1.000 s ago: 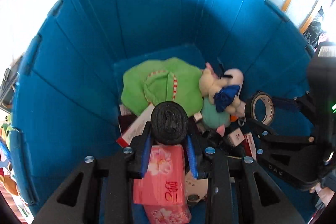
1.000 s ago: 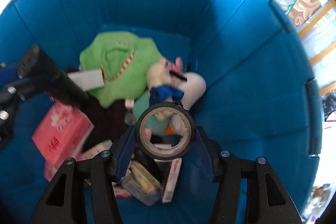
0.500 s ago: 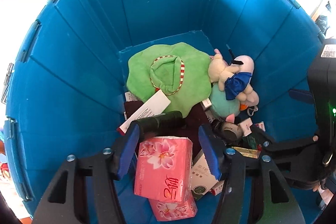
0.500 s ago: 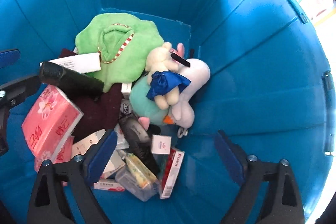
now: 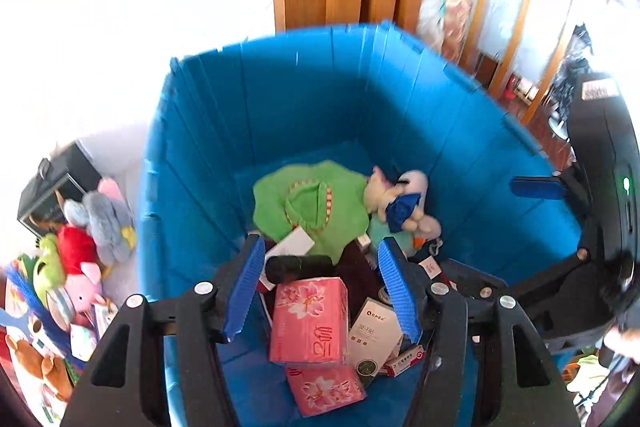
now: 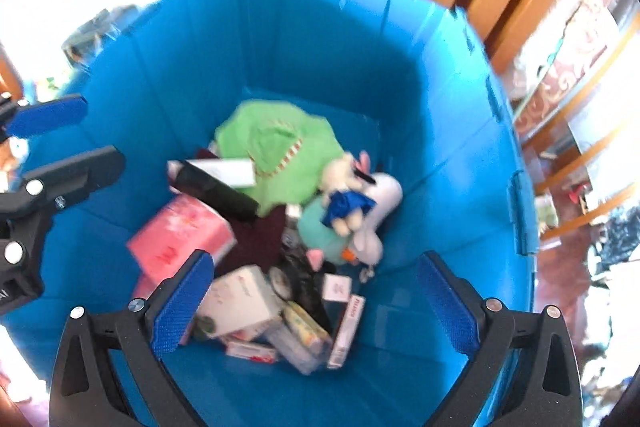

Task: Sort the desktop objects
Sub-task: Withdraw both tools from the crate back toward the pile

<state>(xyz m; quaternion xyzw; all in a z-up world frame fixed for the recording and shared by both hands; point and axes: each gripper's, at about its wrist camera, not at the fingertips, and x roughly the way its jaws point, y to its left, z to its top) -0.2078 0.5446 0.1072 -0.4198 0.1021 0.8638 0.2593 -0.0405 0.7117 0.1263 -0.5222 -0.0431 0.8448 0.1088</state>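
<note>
— Hovering over the blue bin point(image 5: 304, 99), are both your grippers empty?
— Yes: your left gripper point(image 5: 322, 287) and right gripper point(image 6: 316, 303) gape wide; the black roll point(image 5: 298, 266) lies inside, touching the pink tissue pack point(image 5: 308, 319).

Little readable print, all of it in the blue bin point(image 5: 320, 99). Pink tissue pack point(image 5: 309, 323): large red Chinese characters on its near face, not legible enough to transcribe. White box point(image 5: 372, 327) just right of it: small logo and a line of Chinese text, too small to read. White-and-red carton point(image 6: 347, 331), right wrist view: red lettering along its side, blurred. Small white tag point(image 6: 337, 287) near the plush toys: a red mark, unreadable. No clear numbers or brand names.
</note>
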